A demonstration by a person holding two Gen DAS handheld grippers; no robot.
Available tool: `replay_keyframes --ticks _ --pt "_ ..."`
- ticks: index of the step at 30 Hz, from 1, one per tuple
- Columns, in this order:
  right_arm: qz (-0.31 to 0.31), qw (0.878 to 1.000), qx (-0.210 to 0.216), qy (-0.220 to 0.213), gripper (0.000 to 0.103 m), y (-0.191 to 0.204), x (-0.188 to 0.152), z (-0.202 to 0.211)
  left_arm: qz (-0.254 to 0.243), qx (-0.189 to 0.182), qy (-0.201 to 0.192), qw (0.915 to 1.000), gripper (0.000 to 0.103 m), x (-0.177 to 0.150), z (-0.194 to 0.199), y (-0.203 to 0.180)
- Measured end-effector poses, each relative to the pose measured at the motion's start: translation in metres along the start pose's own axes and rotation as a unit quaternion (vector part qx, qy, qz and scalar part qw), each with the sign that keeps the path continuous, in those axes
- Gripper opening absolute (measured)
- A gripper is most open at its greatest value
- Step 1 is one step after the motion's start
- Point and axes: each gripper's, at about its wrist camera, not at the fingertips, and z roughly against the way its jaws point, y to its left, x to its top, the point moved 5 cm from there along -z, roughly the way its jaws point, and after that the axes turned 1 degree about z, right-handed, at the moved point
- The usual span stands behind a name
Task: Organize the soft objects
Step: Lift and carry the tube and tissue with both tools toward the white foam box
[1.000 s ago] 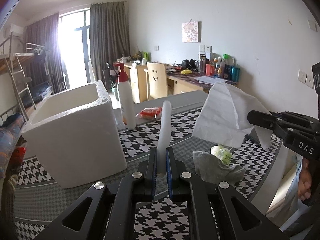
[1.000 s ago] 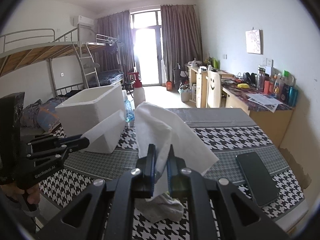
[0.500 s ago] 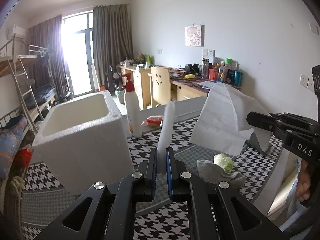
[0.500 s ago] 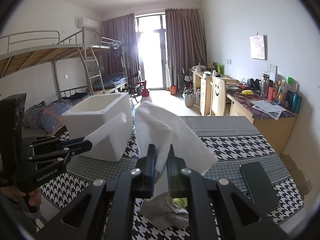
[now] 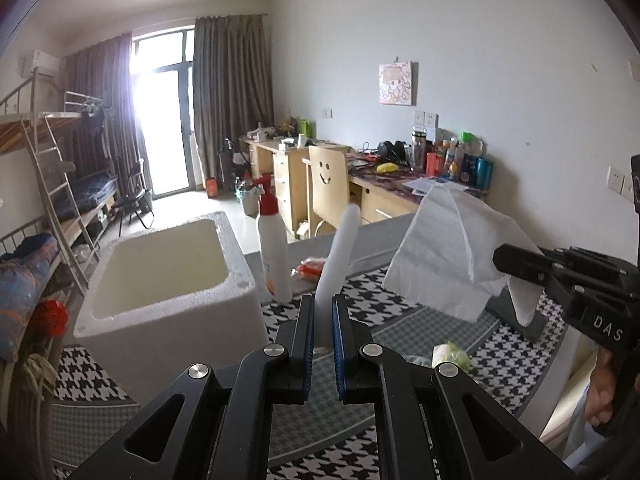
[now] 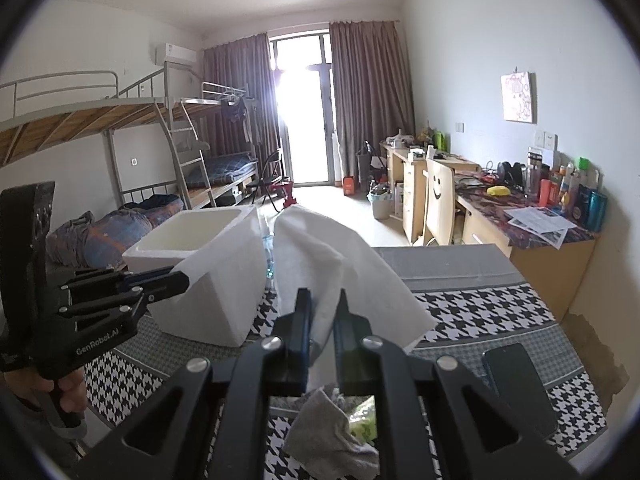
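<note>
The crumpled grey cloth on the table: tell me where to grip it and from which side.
Grip the grey cloth at its raised peak, coming straight down from above. It lies in a loose heap on the houndstooth table, so the bunched fold on top gives the fingers something to pinch. A green-and-white object sits against its right side, so keep left of that.

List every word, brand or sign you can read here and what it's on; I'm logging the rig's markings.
"DAS": white letters on the right gripper body, cut off by the frame edge.
"GenRobot.AI": on the left gripper body.
Smiley face, a sign rather than text: on the wooden chair back.
Too small or blurred to read: labels on the spray bottle, the desk bottles, the printed papers and the wall picture.
</note>
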Motion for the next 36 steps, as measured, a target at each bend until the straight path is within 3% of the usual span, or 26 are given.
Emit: replay_keyframes --ticks 23,36 --pt "0.018 1.0 -0.014 -0.014 0.013 0.013 0.039 -0.013 0.006 0.019 -0.023 0.9995 0.009 0.031 -0.002 0.019" --pt "0.033 0.999 0.01 -0.019 0.013 0.029 0.058 -0.027 0.02 0.046 -0.037 0.998 0.009 0.047 0.001 0.041"
